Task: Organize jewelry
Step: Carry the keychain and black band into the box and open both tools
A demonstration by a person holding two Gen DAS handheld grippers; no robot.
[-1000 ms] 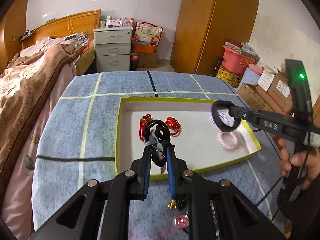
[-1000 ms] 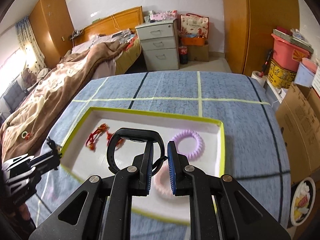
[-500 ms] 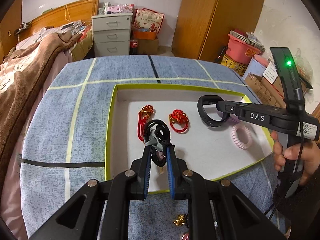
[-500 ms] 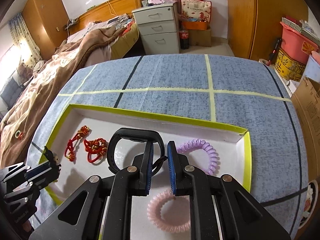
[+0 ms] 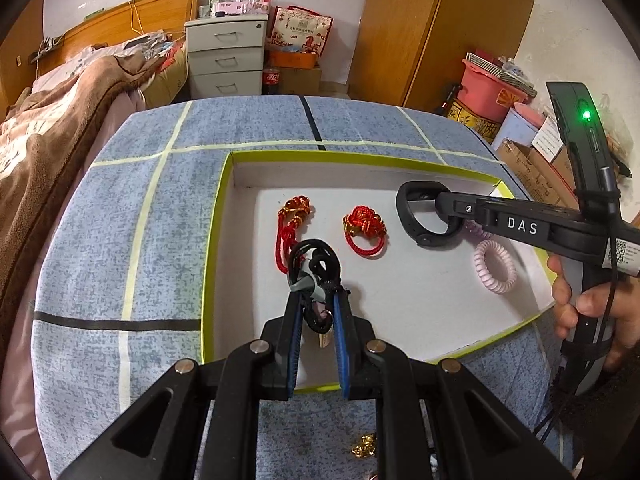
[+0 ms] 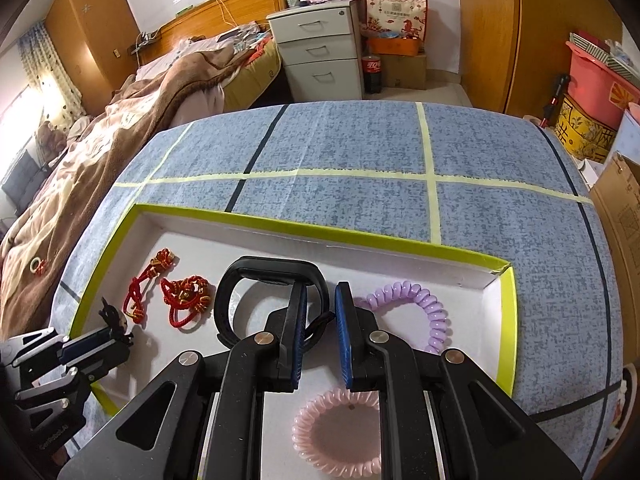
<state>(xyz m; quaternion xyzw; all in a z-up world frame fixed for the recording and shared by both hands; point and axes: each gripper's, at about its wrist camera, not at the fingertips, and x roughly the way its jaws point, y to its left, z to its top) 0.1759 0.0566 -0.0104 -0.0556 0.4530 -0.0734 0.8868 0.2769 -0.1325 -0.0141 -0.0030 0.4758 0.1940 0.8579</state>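
The left gripper [image 5: 316,300] has its jaws closed on a tangle of black cord [image 5: 314,258] with a grey piece in it; what else hangs in that bundle is hard to make out, and a small pale tag below it is half hidden between the fingers. The bundle hangs over the near left part of the white tray [image 5: 400,304], whose rim is lime green. The right gripper [image 6: 320,308] has its jaws clamped on the strap of a black wristband [image 6: 240,280], held over the middle of the tray; from the left wrist view the band's loop [image 5: 412,216] sticks out past the fingertips, and the person's hand [image 5: 588,304] on the handle is cut off at the frame edge.

In the tray lie two red knotted cord bracelets [image 5: 288,224] [image 5: 364,228] side by side at the left, a pink coil hair tie [image 6: 336,436] partly covered by the right gripper's body, and a purple coil tie [image 6: 420,308] at the right, which the right gripper almost wholly hides in the left wrist view. A small gold trinket [image 5: 364,446] lies on the blue bench [image 5: 120,240] outside the tray, mostly blocked by the left gripper's frame. Beyond the bench are a bed [image 6: 140,100] with a brown blanket, a white drawer unit [image 6: 320,48] and a wooden wardrobe [image 5: 440,28].
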